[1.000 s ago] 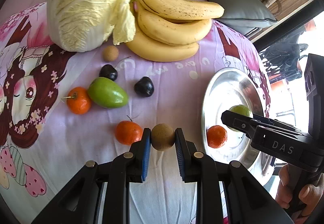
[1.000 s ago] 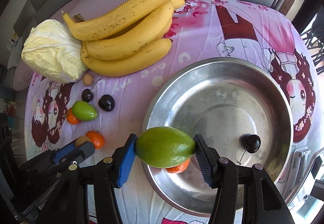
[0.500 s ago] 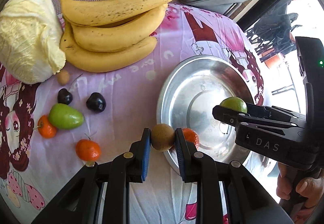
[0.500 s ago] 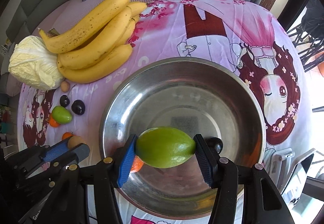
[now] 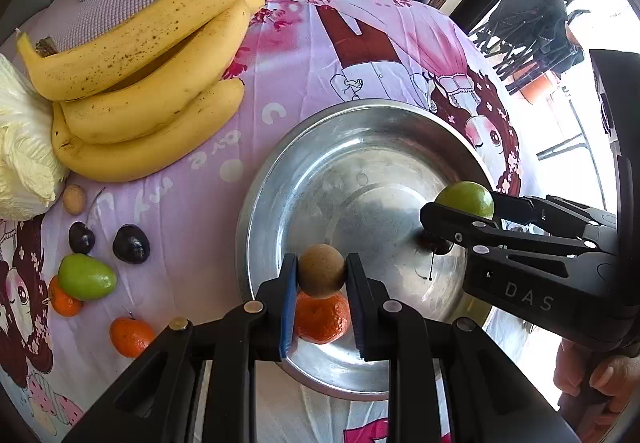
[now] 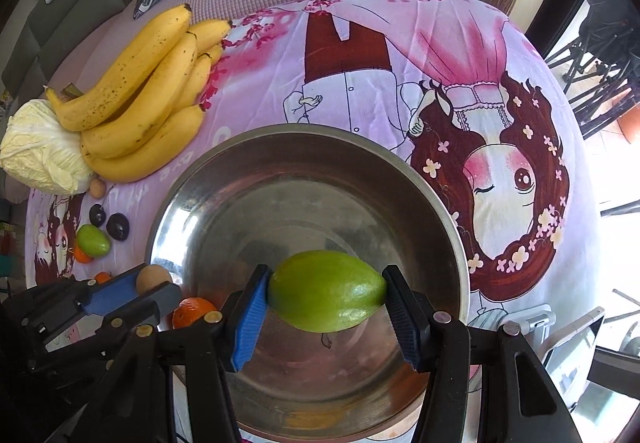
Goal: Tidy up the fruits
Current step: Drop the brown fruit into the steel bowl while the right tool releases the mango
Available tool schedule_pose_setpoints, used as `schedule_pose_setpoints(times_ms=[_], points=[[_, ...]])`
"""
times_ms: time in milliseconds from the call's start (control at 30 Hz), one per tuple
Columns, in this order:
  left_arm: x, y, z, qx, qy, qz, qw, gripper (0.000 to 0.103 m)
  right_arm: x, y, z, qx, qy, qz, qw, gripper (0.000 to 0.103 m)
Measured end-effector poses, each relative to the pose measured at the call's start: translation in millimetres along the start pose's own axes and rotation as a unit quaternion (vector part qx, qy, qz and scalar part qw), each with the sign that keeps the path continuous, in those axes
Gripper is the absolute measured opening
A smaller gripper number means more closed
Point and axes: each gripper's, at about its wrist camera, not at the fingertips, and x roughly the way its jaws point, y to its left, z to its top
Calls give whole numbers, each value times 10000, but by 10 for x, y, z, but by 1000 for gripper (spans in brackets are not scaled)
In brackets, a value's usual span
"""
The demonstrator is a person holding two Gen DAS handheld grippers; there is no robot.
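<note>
Cabbage [image 5: 24,147]: pale yellow-white, crinkled leaves, far left of the left tongs, touching the stem end of the bananas.
Bananas [image 5: 140,91]: a bunch of yellow ones with brown freckles, lying on the pink cartoon-print cloth [image 5: 304,55], up and left of both tongs.
Loose fruit on the cloth: a small tan round fruit [image 5: 74,199] just beside the cabbage; two dark glossy cherries [image 5: 131,243] below it; a green oval fruit [image 5: 86,277] touching an orange [image 5: 64,297]; a second orange [image 5: 130,336] nearest the left tongs, just left of them.
Left tongs [image 5: 321,277]: clenched on a brown fruit [image 5: 321,271], round, matte and rough-skinned, held by its sides above the near-left edge of the bowl.
Orange in bowl [image 5: 322,319]: bright, dimpled skin, lying inside the bowl directly under the left tongs.
Bowl [image 5: 280,163]: wide, shallow, shiny steel, scuffed inside, beneath both tongs.
Dark cherry in bowl [image 5: 434,244]: mostly hidden behind the right tongs; its thin stem shows.
Right tongs [image 6: 326,293]: grasping a green fruit [image 6: 326,291], smooth, glossy, lemon-shaped with pointed ends, gripped end to end over the middle of the bowl.
Hand [image 5: 592,383]: fingers wrapped round the handle of the right tongs, at the far right.
</note>
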Motion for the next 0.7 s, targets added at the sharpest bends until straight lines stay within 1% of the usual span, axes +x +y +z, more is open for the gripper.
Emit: schedule_pose_setpoints(times_ms=[533,700], points=[[280,-88,112,-5,297,8,9996,25,238,-89,96,65,152,1,9999,60],[313,-80,117,-23,347,17,9994,25,286,-96,106,75,219,-26,9997,60]])
